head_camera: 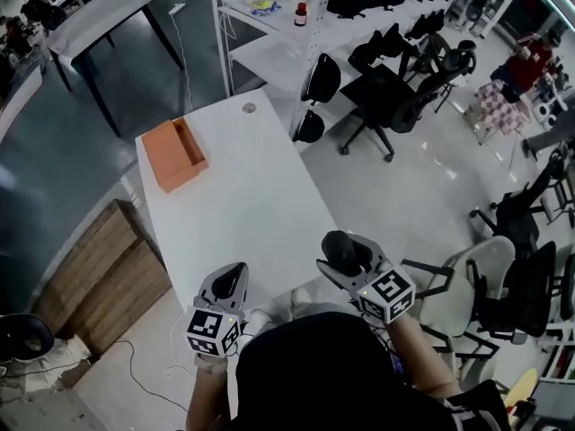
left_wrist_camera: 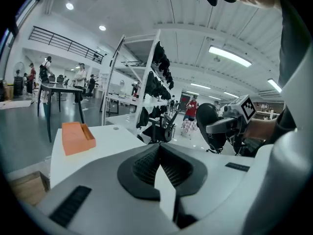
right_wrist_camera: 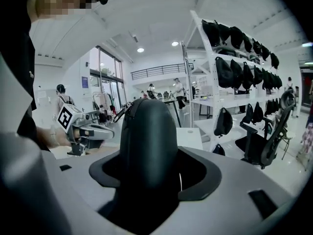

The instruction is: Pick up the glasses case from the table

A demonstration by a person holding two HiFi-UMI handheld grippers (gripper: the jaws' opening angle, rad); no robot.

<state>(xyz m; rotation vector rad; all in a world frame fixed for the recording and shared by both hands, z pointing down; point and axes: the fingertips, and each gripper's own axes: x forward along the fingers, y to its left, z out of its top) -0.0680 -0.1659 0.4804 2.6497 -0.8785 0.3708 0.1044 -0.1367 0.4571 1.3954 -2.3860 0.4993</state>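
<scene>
The black, oval glasses case (head_camera: 340, 246) (right_wrist_camera: 146, 141) is up off the white table (head_camera: 247, 196), and my right gripper (head_camera: 349, 257) (right_wrist_camera: 147, 173) is shut on it at the table's near right edge. In the left gripper view the case (left_wrist_camera: 210, 126) sticks out of the right gripper (left_wrist_camera: 230, 125), clear of the tabletop. My left gripper (head_camera: 227, 287) (left_wrist_camera: 159, 156) hangs over the near left edge with its jaws shut and nothing between them. It also shows in the right gripper view, where the left gripper (right_wrist_camera: 95, 130) is level with the case.
An open orange box (head_camera: 176, 154) (left_wrist_camera: 77, 137) lies at the table's far left. Black office chairs (head_camera: 386, 97) and a white shelf rack (head_camera: 296, 25) with dark bags stand to the right. A wooden crate (head_camera: 103, 277) sits on the floor at the left.
</scene>
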